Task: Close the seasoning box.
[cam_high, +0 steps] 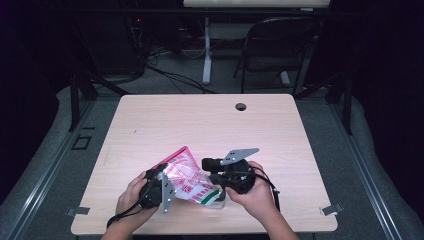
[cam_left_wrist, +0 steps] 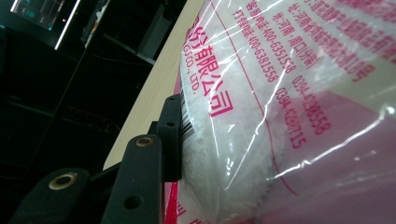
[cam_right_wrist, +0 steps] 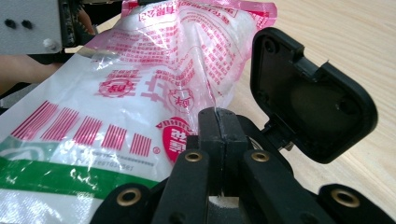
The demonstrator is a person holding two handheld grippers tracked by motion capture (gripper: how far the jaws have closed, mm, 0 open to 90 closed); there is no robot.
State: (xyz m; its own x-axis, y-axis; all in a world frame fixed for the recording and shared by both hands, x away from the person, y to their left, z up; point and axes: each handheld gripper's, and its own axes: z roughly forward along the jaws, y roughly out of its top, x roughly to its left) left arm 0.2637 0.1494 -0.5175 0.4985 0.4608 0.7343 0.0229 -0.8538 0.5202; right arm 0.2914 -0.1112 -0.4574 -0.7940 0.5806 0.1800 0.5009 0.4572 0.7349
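Bag [cam_high: 186, 177] of white grains, clear film with pink print, held up off the table [cam_high: 200, 120] between both grippers, near the front edge. Tilted, with the pink sealed end higher and farther away and the green-striped end lower and nearer the right hand.

Left gripper [cam_high: 162, 182] clamped on the full, bulging part of the bag. Seen in the left gripper view with one black pad pressed flat into the film and the grains swelling out beside it; the far jaw hidden behind the bag. Probably gripped there because the packed grains give something firm to squeeze, which carries the weight and keeps the bag from swinging.

Right gripper [cam_right_wrist: 218, 116] closed tight, pads meeting with no gap. A crease of slack film running straight down into the seam between the tips, so apparently nipped on a thin fold, not on the contents. Most of the bag spread above and to the left of these jaws. Judged as a pinch meant to pull the film taut against the left grip, perhaps to tear or open it, or to steady the lower end.

Black hinged lid [cam_right_wrist: 308, 93] standing open just to the right of the right jaws, close to the bag's lower end; hard to tell what it belongs to. Possibly left open to receive the grains, though that is only a guess.
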